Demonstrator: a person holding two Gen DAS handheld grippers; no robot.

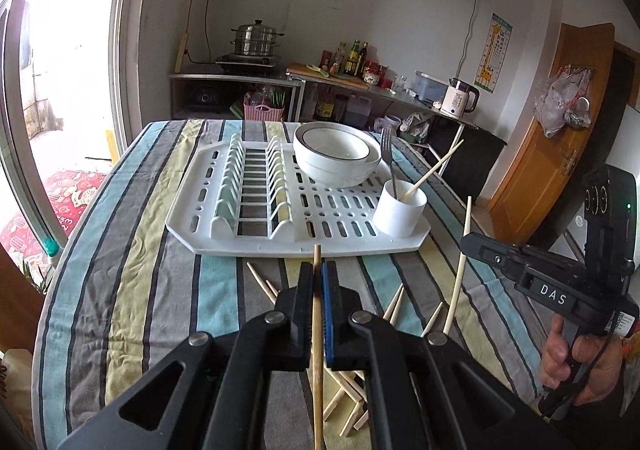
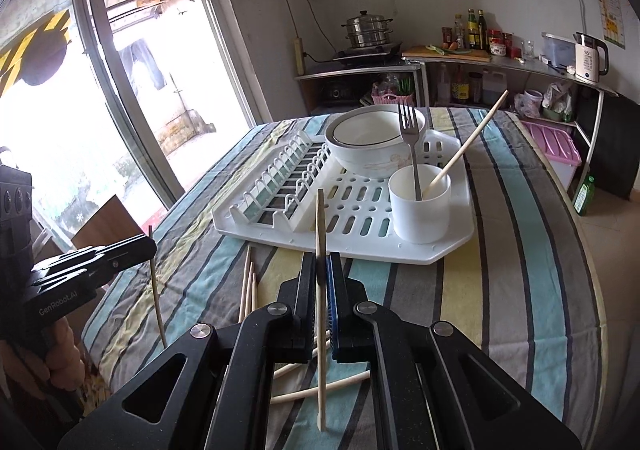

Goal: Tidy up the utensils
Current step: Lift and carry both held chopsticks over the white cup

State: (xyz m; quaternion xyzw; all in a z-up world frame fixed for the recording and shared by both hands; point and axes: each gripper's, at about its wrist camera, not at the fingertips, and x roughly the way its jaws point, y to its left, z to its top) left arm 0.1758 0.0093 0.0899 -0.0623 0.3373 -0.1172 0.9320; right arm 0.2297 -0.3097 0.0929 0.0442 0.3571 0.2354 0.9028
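My left gripper point(image 1: 317, 270) is shut on a wooden chopstick point(image 1: 317, 370), held above the striped tablecloth in front of the white dish rack point(image 1: 248, 246). My right gripper point(image 2: 320, 264) is shut on another chopstick point(image 2: 320, 226), held upright; it also shows in the left wrist view point(image 1: 460, 274). A white cup point(image 1: 400, 209) on the rack's near right corner holds a fork point(image 1: 390, 157) and one chopstick point(image 1: 436, 165). The cup point(image 2: 420, 205) and fork point(image 2: 412, 145) also show in the right wrist view. Several loose chopsticks point(image 2: 320, 390) lie on the cloth below the grippers.
Two stacked white bowls point(image 1: 336, 157) sit at the back of the rack. The striped table point(image 1: 132, 250) ends at left near a glass door. A kitchen counter with a steamer pot point(image 1: 256, 37), bottles and a kettle point(image 1: 460, 97) stands behind.
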